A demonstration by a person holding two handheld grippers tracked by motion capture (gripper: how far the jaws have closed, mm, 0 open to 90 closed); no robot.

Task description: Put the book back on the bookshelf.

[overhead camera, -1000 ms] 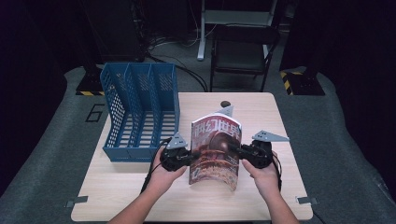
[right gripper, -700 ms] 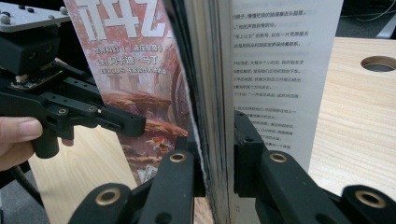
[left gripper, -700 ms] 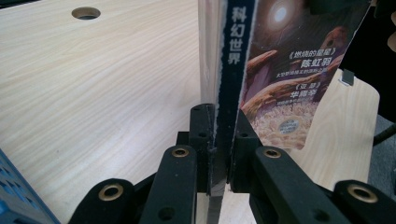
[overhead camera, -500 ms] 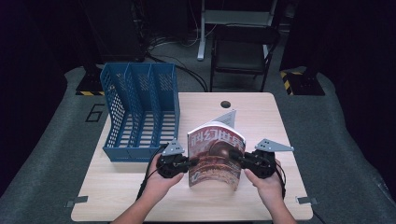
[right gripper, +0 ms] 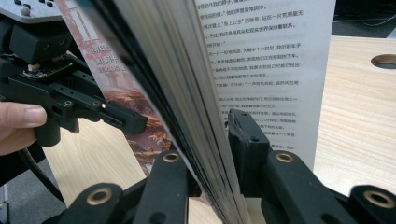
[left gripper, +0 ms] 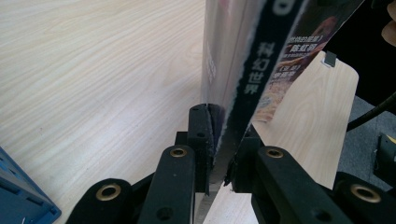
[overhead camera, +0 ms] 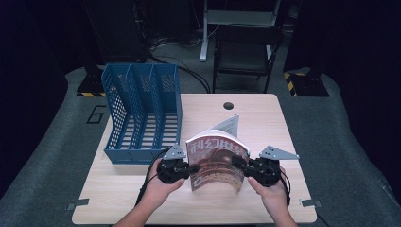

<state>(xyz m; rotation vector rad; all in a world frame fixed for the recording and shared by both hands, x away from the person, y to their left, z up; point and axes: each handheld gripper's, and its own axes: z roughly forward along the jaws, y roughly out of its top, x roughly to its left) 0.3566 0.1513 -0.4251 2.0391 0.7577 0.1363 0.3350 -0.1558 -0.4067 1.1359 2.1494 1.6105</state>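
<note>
Item: magazine (overhead camera: 216,163), soft-bound, glossy printed cover, black spine with white characters. Location: held upright above the near half of the table (overhead camera: 265,113), at 5 o'clock from the blue file rack (overhead camera: 142,113), between the two grippers. Condition: cover bows outward toward the person; a back leaf (overhead camera: 227,125) has fanned loose and stands up at 12 o'clock from the block.

Handling, as judged: light, flexible, not fragile, but floppy. The coated cover looks slippery, and the pages will splay if only part of the block is pinched. Best hold is on the spine side, where the block is stiffest; the fore-edge needs every leaf caught together, or the loose one will drag on a divider when slotting.

Left gripper (left gripper: 219,144): at 9 o'clock of the magazine, clenched on the spine edge, both pads pressing the block. A sound grip.

Right gripper (right gripper: 210,154): at 3 o'clock of the magazine, astride the fore-edge. Its jaws have just been opening; the page block sits between them, and the far pad stands off the printed leaf. Judged a slackened hold, not a firm one.

Surroundings: file rack with three compartments, at 10 o'clock on the table, open tops upward. Cable hole (overhead camera: 229,105) at 12 o'clock near the far edge. Chair (overhead camera: 246,52) beyond the table.
</note>
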